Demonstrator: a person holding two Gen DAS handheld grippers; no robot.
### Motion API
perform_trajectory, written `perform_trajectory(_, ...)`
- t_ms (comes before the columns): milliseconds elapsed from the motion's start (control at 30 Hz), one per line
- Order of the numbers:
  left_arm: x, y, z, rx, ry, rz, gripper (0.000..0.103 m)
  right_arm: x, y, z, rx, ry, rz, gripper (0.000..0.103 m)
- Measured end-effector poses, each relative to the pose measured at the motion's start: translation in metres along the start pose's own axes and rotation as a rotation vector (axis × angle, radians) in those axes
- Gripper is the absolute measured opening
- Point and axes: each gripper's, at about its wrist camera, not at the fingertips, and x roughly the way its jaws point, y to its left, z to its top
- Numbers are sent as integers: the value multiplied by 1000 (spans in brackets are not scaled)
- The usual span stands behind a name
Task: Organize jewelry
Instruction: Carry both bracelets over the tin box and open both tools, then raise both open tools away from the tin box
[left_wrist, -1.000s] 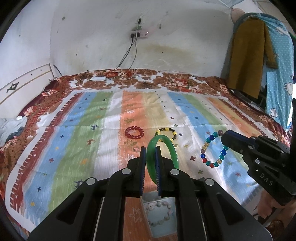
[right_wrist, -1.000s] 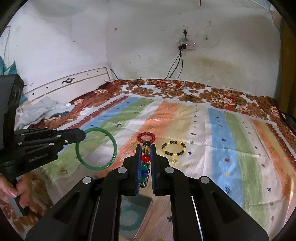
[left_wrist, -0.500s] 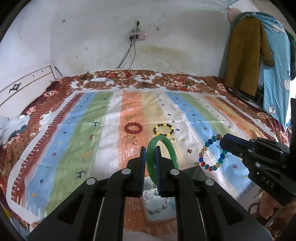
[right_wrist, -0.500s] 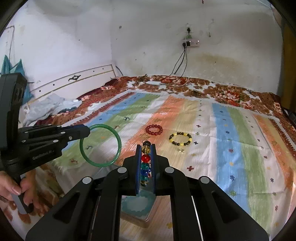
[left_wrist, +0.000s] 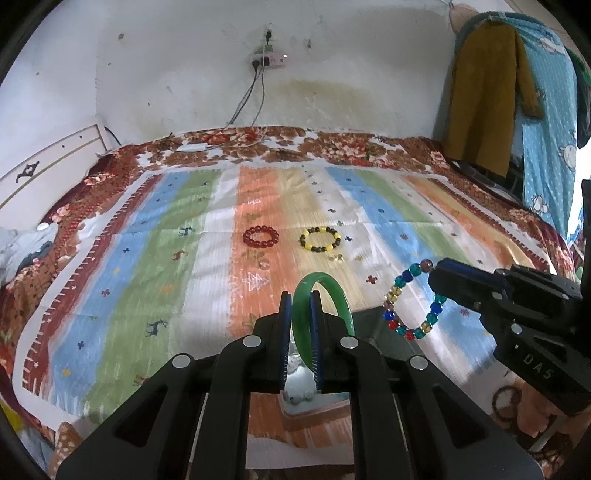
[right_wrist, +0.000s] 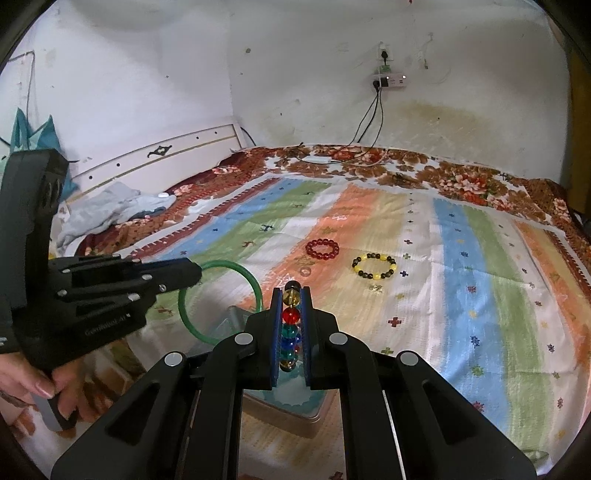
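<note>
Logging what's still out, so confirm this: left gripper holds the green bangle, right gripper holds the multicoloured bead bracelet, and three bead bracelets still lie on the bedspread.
Not three. The left wrist view shows two on the bedspread: the red bead bracelet and the yellow-and-dark bead bracelet. The left gripper does hold the green bangle, the right gripper the multicoloured bead bracelet.

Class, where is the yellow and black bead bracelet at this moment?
The yellow and black bead bracelet lies flat on the striped bedspread, mid-bed in both wrist views, just right of the red bead bracelet and held by neither tongs.

Glossy green bangle (left_wrist: 334, 295), glassy multicoloured beads (left_wrist: 410, 306), matt woven striped cloth (left_wrist: 147, 266).
</note>
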Motion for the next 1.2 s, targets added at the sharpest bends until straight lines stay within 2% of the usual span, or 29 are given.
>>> perform_trajectory(233, 6, -1, -5, -20, 51, -23, 10, 5, 0, -1, 26, 28, 13, 11)
perform_trajectory(300, 9, -2, -5, -20, 71, -17, 23, 7, -2, -1, 34, 43, 7, 14)
perform_trajectory(333, 10, -2, -5, -21, 77, -14, 23, 7, -3, -1, 39, 43, -1, 24)
perform_trajectory(400, 10, 1, -5, -33, 78, 0, 28, 6, -5, -1, 49, 41, -2, 31)
perform_trajectory(667, 13, 5, -4, -40, 86, 37, 40, 13, -18, -1, 77, 56, -27, 35)
perform_trajectory(967, 26, 18, 3, -92, 124, 26, 48, 27, -30, -3, 100, 93, -43, 39)
perform_trajectory(1033, 30, 19, 5, -85, 130, 23, 52, 29, -33, -2, 105, 96, -44, 45)
perform_trajectory(1133, 37, 21, 13, -65, 128, 43, 56, 34, -37, 1, 114, 101, -50, 47)
perform_trajectory(1200, 42, 24, 18, -56, 129, 56, 62, 37, -40, 4, 113, 105, -62, 50)
